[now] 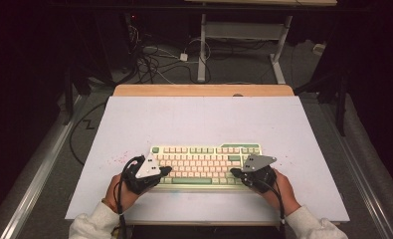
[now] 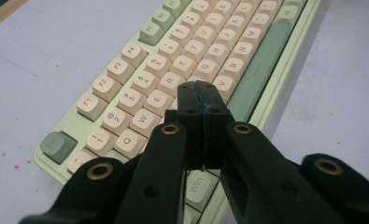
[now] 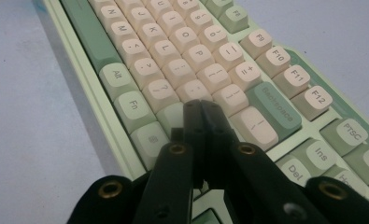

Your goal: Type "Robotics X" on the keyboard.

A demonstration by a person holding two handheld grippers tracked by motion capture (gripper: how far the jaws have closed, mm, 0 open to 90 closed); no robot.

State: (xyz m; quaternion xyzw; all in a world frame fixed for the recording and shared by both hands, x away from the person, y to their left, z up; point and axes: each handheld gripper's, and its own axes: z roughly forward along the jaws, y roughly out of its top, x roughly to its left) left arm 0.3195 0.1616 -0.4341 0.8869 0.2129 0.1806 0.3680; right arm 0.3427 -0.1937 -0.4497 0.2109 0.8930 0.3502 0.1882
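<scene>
Two grippers sit over a keyboard (image 1: 204, 164) — pale green case, cream keys — which lies on the white table (image 1: 194, 119) toward the six o'clock edge in the high view. The left gripper (image 1: 165, 171) hangs at the keyboard's nine o'clock end, the right gripper (image 1: 235, 173) at its three o'clock end. Both claws are pinched fully together with nothing between the jaws. In the left gripper view the joined tips hover over the letter keys near the V key (image 2: 223, 84); in the right gripper view they hover near the Backspace key (image 3: 276, 108). Whether either tip touches a key cannot be told.

Judging by this, the step in hand is typing, with the closed tips used as pokers. The next move calls for a short, straight press onto one keycap — centred, so the tip does not catch a neighbour.
</scene>
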